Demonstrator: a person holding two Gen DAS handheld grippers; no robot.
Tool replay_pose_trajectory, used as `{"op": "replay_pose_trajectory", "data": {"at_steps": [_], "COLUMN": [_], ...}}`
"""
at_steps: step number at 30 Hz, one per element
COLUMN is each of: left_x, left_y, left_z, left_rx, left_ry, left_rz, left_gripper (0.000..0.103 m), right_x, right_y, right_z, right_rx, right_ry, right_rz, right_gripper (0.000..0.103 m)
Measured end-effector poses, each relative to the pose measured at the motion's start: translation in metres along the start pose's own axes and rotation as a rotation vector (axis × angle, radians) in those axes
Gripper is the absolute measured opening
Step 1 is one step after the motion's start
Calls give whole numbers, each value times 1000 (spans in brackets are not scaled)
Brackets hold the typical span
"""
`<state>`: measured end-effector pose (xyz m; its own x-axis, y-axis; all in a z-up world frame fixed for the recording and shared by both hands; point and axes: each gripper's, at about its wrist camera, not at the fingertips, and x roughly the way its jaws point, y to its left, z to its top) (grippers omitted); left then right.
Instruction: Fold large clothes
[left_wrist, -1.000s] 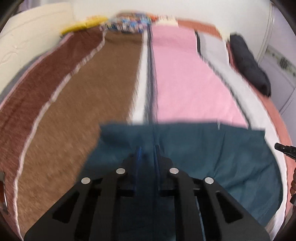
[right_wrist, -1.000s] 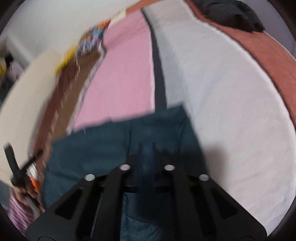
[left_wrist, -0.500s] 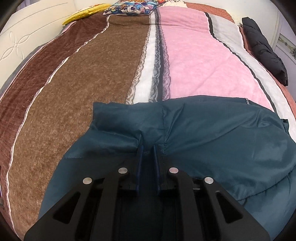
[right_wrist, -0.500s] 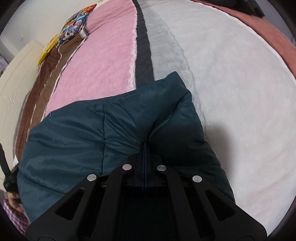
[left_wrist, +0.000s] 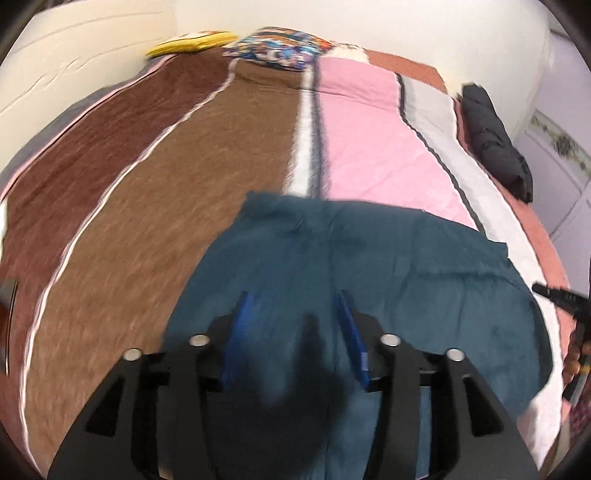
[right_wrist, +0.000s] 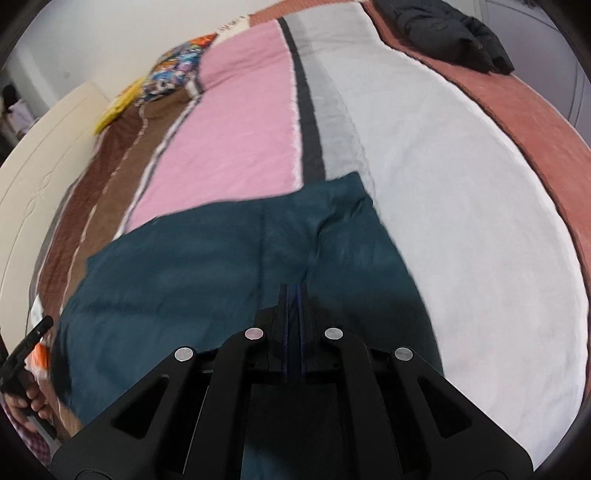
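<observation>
Left claw (left_wrist: 295, 325) just opened over teal jacket (left_wrist: 369, 266).
Right claw (right_wrist: 293, 295) pinches its right end; I see its long axis crossing the bed (right_wrist: 461, 184).

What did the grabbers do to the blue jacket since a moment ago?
The left gripper has just been opening and let go of the teal jacket, which lies flat on the bed. The right gripper stays pinched shut on the jacket.
</observation>
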<state>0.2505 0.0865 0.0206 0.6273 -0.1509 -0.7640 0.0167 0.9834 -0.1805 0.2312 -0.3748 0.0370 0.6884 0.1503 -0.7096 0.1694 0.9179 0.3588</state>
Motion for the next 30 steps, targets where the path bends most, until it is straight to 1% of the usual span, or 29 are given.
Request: {"op": "replay_pose_trajectory", "data": {"at_steps": [1, 2, 4, 6, 8, 9, 10, 11, 12, 13, 14, 15, 16, 17, 18, 20, 22, 23, 24, 26, 27, 29, 30], "left_x": [-6, -14, -23, -30, -37, -40, -41, -39, -36, -29, -21, -14, -8, 0, 6, 15, 21, 22, 22, 23, 23, 22, 20], "left_y": [7, 16, 28, 40, 46, 49, 51, 54, 57, 59, 60, 62, 62, 63, 62, 60, 57, 55, 53, 48, 47, 46, 44], "left_z": [-8, -22, -41, -64, -85, -95, -101, -107, -111, -115, -116, -117, -117, -117, -116, -114, -111, -109, -106, -100, -98, -94, -92], "left_rx": [-27, -72, -141, -228, -305, -348, -377, -419, -449, -481, -506, -531, -549, -578, -608, -650, -676, -671, -658, -630, -615, -578, -556], "left_ry": [0, 6, 20, 47, 50, 44, 49, 58, 64, 82, 104, 119, 126, 135, 140, 146, 136, 122, 121, 131, 136, 132, 124], "left_rz": [-7, -10, -28, -62, -103, -137, -156, -180, -201, -207, -203, -216, -220, -214, -223, -228, -208, -195, -172, -146, -137, -134, -137], "left_gripper": [58, 60, 61, 61, 64, 67, 75, 77, 77, 78, 78, 78, 78, 78, 78, 78, 77, 70, 65, 53, 50, 38, 35], "right_x": [-7, -16, -26, -37, -49, -55, -58, -61, -62, -64, -65, -64, -64, -61, -57, -48, -35, -30, -23, -12, -9, -4, -3], "right_y": [4, 9, 20, 29, 20, 10, 0, -9, -20, -33, -43, -52, -58, -64, -70, -75, -76, -78, -76, -78, -82, -86, -87], "right_z": [-12, -29, -58, -82, -108, -123, -134, -142, -150, -156, -158, -158, -158, -157, -154, -146, -137, -133, -130, -126, -126, -125, -124], "right_rx": [2, 9, 2, 0, 87, 141, 187, 224, 266, 314, 353, 397, 428, 469, 511, 548, 574, 590, 603, 635, 658, 689, 680], "right_ry": [4, 10, 29, 20, 14, 25, 32, 40, 51, 58, 59, 60, 58, 53, 47, 49, 56, 59, 66, 65, 68, 64, 59], "right_rz": [25, 56, 107, 130, 187, 205, 199, 191, 179, 163, 167, 185, 197, 206, 213, 229, 198, 195, 186, 184, 189, 213, 224], "right_gripper": [5, 5, 5, 5, 5, 9, 24, 35, 53, 56, 56, 58, 63, 65, 66, 66, 66, 66, 66, 67, 67, 60, 49]}}
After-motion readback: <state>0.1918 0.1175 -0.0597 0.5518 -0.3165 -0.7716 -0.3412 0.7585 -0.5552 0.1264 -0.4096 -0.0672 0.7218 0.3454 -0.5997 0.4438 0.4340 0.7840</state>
